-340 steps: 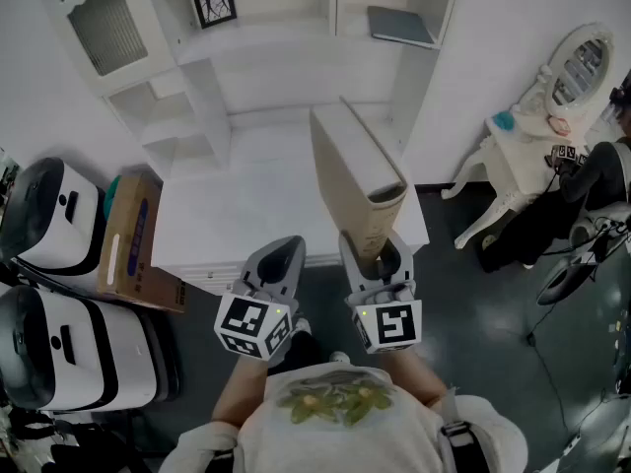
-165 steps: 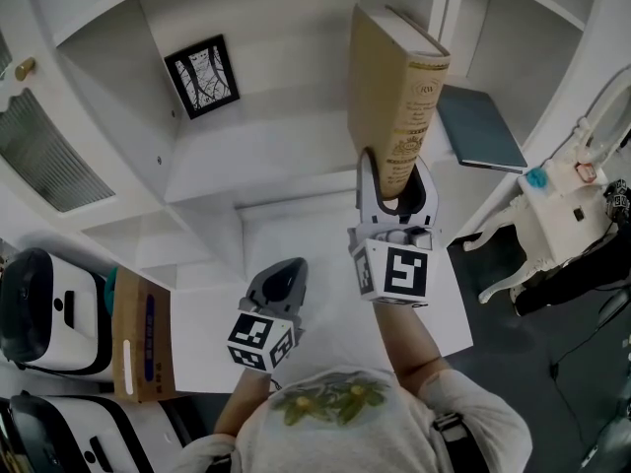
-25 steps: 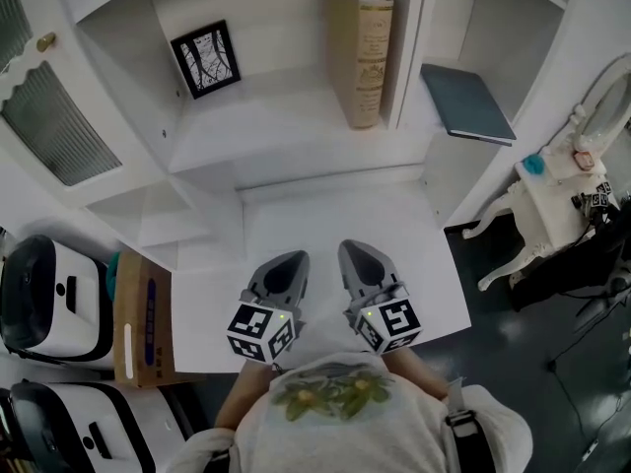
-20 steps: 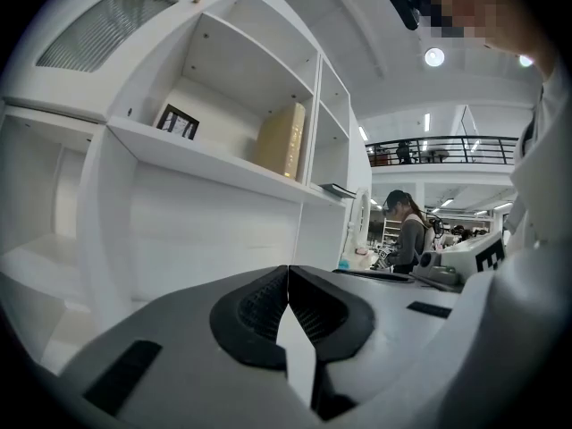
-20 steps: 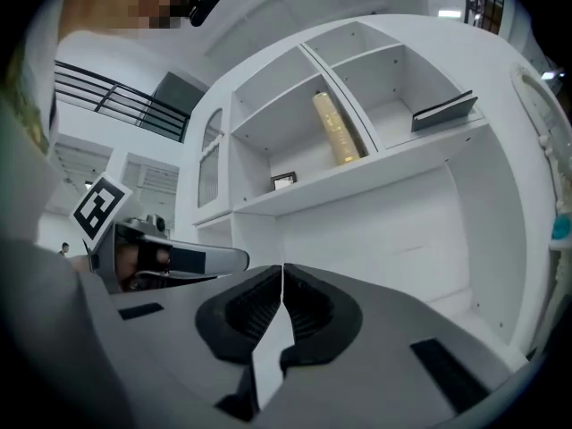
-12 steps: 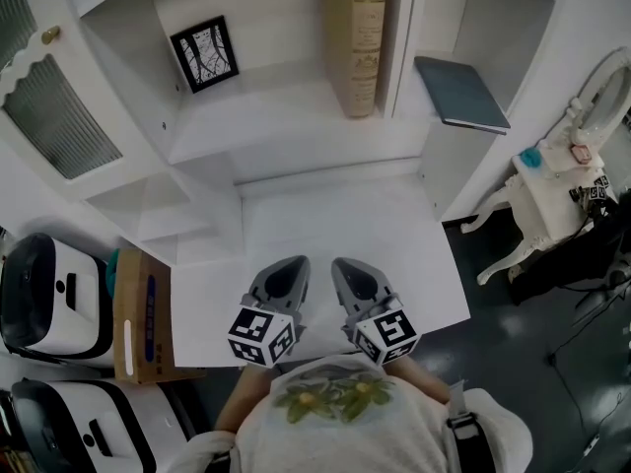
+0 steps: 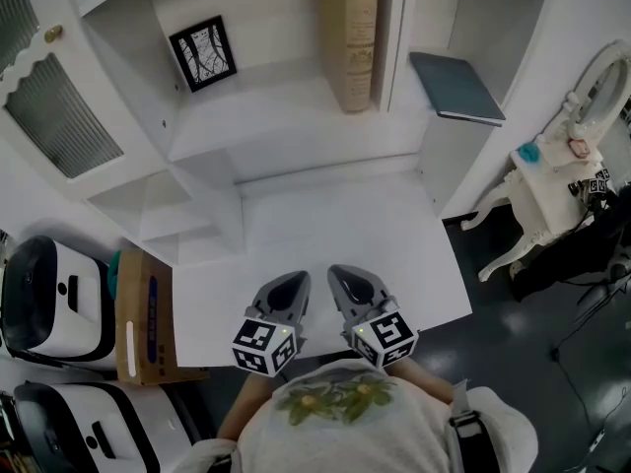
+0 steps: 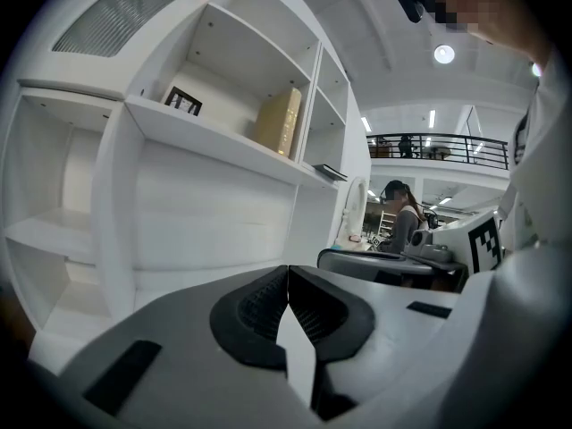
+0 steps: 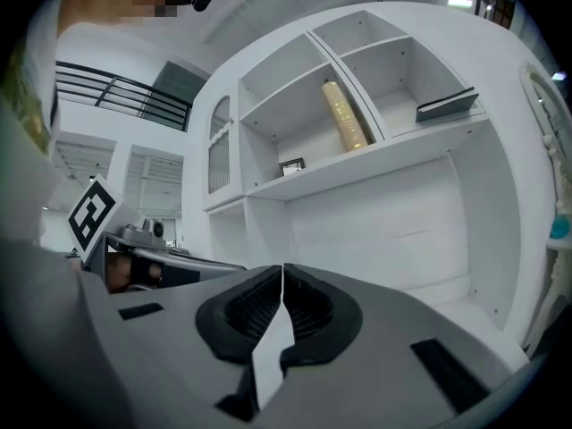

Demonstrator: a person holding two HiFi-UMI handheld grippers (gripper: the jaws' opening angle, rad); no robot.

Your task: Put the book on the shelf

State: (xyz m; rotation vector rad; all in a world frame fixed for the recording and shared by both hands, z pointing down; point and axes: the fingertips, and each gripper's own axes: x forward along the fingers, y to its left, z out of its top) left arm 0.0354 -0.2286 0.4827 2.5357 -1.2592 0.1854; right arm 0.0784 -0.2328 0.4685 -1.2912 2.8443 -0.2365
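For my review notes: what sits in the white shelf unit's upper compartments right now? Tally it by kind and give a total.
Books: 2, the tan book standing upright and the dark thin book lying flat in the compartment to its right
Framed pictures: 1, the framed picture leaning at the back, in the tan book's compartment
Total: 3

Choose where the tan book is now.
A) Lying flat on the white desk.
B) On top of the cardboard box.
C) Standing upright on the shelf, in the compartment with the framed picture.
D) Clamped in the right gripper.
C: the tan book stands upright on the shelf, to the right of the framed picture in the same compartment.
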